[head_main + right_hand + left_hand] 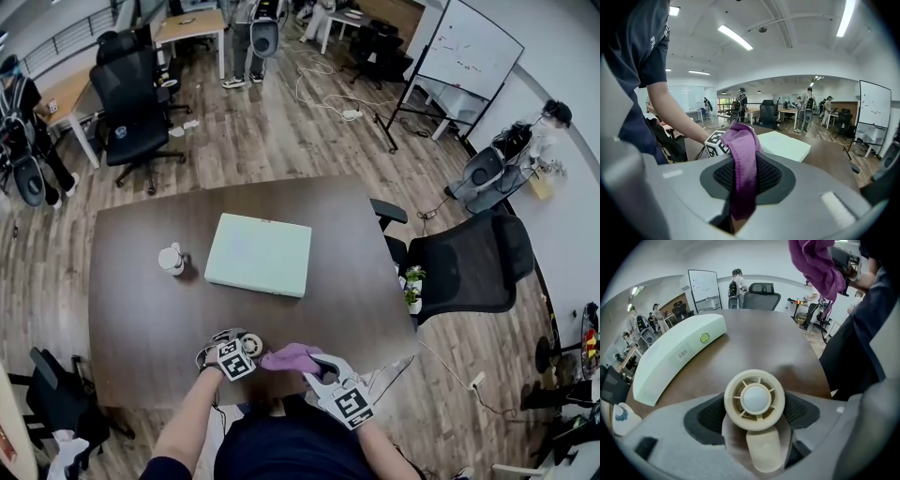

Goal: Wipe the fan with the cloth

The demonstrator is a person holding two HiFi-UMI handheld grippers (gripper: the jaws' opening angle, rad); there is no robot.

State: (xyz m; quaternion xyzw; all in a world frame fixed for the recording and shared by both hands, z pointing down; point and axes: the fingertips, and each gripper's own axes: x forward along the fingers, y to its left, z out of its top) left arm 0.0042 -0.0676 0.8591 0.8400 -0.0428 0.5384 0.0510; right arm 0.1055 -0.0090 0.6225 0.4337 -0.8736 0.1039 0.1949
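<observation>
Gripping the small cream fan [754, 399] between its jaws, the left gripper [232, 353] holds it on the person's side of the pale green box [259, 253], well apart from it — the right gripper [317, 364], clamped on the purple cloth [291, 357], sits just beside. Wiping seems not yet begun; next the cloth must meet the fan's grille — lightly.

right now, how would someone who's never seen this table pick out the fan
Start at the dark brown table and go to the middle of its near edge. There the left gripper holds the fan: small, round, cream, with a ribbed grille, unlike the purple cloth beside it.
</observation>
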